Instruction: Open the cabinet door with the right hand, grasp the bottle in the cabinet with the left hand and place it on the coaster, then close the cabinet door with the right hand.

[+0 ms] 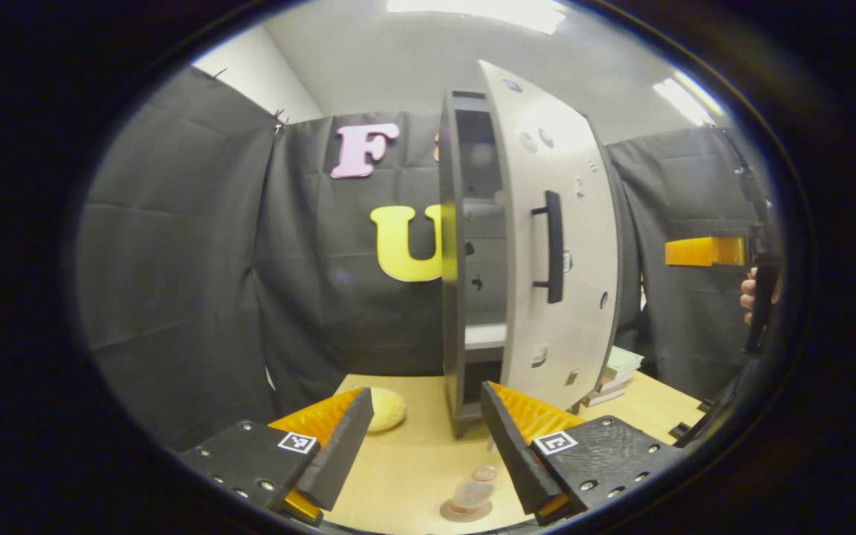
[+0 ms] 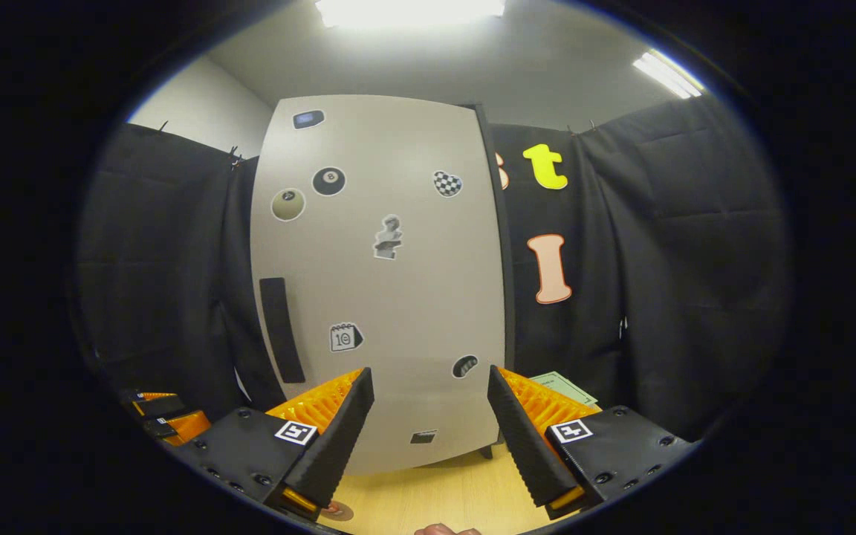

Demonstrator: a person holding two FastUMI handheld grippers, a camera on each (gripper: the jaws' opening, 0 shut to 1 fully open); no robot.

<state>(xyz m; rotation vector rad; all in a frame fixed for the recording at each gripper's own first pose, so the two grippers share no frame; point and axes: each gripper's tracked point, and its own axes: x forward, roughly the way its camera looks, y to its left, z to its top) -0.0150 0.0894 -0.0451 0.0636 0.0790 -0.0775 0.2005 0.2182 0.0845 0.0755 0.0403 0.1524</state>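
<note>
Nearest of all, the left gripper (image 1: 424, 446) stands wide with nothing between its fingers, poised above the wooden table (image 1: 413, 475) just before the cabinet (image 1: 465, 253); below it, near the table's front edge, a clear bottle (image 1: 471, 494) sits on a round coaster (image 1: 452, 513), so I judge the placing done and only the closing left; the cabinet door (image 1: 554, 245) hangs partly ajar, its dark handle (image 1: 553, 247) facing outward; the right gripper (image 2: 432, 438) is also spread wide and empty, squarely before the door's stickered face (image 2: 383, 282) but not touching it; a pale round thing (image 1: 385, 409) lies left of the cabinet, and a stack of books (image 1: 614, 375) to its right. Risks, as I judge them: a push too near the hinge side may swing the door poorly or nudge the light cabinet back; a hasty shove could bounce the door open again; the left gripper, lingering close over the bottle, might topple it off the coaster if it drops or drifts.
</note>
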